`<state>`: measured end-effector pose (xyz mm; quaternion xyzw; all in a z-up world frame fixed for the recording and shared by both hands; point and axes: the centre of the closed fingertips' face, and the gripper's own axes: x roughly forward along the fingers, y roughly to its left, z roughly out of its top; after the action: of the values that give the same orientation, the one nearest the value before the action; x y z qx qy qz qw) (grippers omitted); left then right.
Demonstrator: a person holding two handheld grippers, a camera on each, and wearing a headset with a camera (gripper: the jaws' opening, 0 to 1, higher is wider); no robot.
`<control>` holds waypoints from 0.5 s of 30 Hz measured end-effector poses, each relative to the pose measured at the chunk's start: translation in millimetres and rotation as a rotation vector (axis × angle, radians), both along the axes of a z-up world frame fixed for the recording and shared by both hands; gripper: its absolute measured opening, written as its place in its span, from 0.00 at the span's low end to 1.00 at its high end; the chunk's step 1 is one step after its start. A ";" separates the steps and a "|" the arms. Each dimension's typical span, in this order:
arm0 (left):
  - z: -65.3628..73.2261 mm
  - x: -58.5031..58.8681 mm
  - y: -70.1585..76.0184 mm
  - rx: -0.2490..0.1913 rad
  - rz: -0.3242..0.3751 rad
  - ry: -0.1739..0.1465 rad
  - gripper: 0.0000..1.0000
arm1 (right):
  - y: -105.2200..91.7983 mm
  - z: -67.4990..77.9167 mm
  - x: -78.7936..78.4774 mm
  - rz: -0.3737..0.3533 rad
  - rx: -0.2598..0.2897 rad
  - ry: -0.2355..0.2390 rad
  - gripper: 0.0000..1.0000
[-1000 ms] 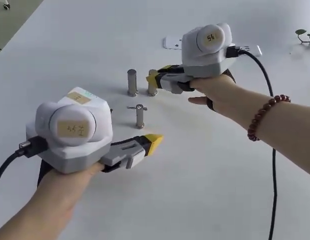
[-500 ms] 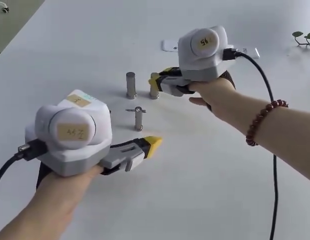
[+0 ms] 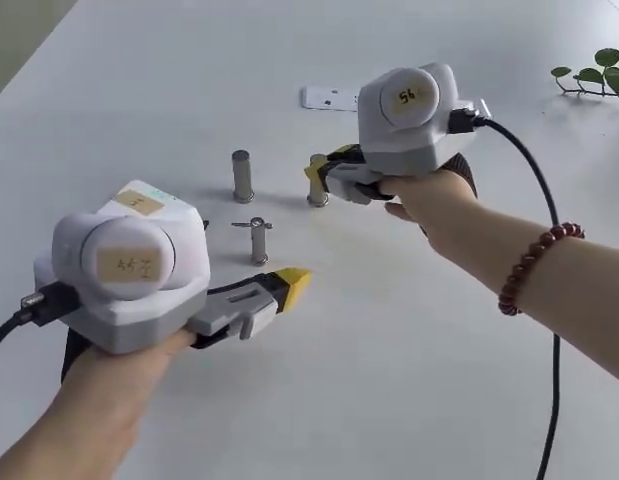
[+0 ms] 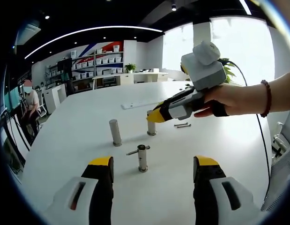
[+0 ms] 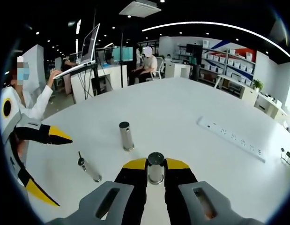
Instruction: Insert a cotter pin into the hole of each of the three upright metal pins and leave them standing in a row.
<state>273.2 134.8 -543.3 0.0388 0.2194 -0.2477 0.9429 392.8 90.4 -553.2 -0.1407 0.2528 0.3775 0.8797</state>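
The left gripper [image 3: 292,284], lower left, and right gripper [image 3: 318,172], upper centre, had pale grey housings, yellow-tipped jaws, tan handwritten labels [image 3: 124,265] and black cables [image 3: 551,390]. A dark-red bead bracelet [image 3: 534,268] ringed one wrist.

left tool [image 3: 289,285]: jaws apart | right tool [image 3: 319,172]: jaws closed

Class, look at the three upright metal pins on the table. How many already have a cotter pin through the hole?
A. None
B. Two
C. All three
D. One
D: only the near pin carries a cotter pin through its hole; the far pin and the clamped pin held by the right gripper show none.
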 end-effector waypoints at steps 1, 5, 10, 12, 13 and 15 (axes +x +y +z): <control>0.7 -0.2 -0.2 0.000 0.000 -0.001 0.69 | -1.2 0.1 -1.3 -0.007 0.000 0.003 0.08; 3.5 -2.4 -1.4 0.003 -0.006 -0.006 0.68 | -7.2 0.6 -7.4 -0.036 -0.007 0.004 0.08; 6.9 -5.7 -1.7 0.006 -0.007 -0.012 0.68 | -12.4 2.7 -19.5 -0.074 0.012 0.008 0.07; 7.6 -7.0 -2.0 0.008 -0.008 -0.013 0.68 | -13.5 3.5 -25.0 -0.084 0.014 0.005 0.08; 7.9 -7.6 -2.3 0.009 -0.008 -0.013 0.68 | -14.7 3.6 -28.7 -0.099 0.019 0.006 0.08; 9.2 -9.4 -3.1 0.010 -0.011 -0.015 0.68 | -15.3 3.2 -32.6 -0.108 0.020 0.004 0.08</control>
<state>263.8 131.7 -534.1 0.0467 0.2134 -0.2514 0.9429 360.2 75.1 -550.0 -0.1175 0.2580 0.3322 0.8996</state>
